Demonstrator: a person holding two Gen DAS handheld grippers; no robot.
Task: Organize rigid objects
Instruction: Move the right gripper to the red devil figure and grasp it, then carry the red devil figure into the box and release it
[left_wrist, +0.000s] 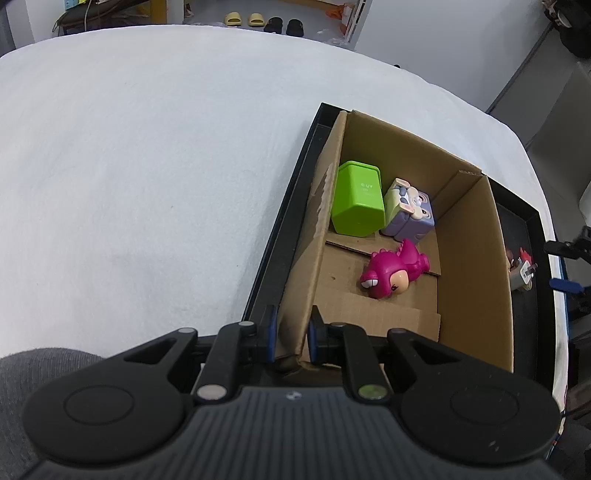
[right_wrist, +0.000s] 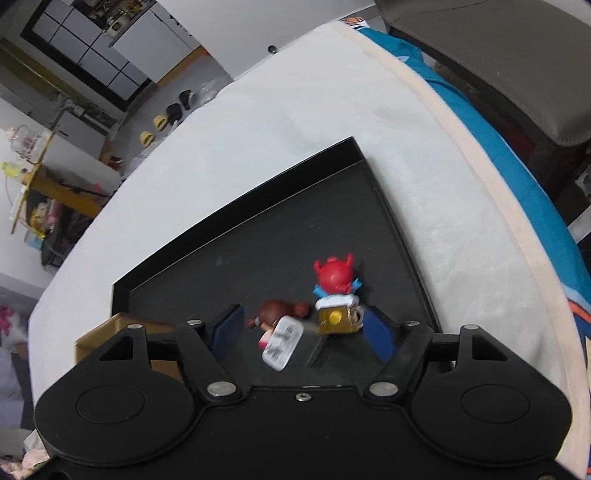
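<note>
Left gripper (left_wrist: 291, 332) pinching cardboard box (left_wrist: 469, 258) wall, right gripper (right_wrist: 301, 328) spread around figurines (right_wrist: 336, 295)

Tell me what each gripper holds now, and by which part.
The left gripper clamps the cardboard box by its near wall. The right gripper holds nothing.

**me:** from my end: brown cardboard box (left_wrist: 472, 258) in a black tray (right_wrist: 258, 240) on a white cloth (left_wrist: 147, 166). Inside I've got a lime green container (left_wrist: 356, 199), a lilac-and-cream bunny toy (left_wrist: 408, 212) and a hot pink dino figure (left_wrist: 393, 269).

**other op:** and your right cam?

**me:** red-headed figure (right_wrist: 334, 277) with blue bits on a gold base, plus a brown-haired doll (right_wrist: 275, 314) with a white tag. My gripper pads (right_wrist: 229, 326) are dark blue, bodies black.
</note>
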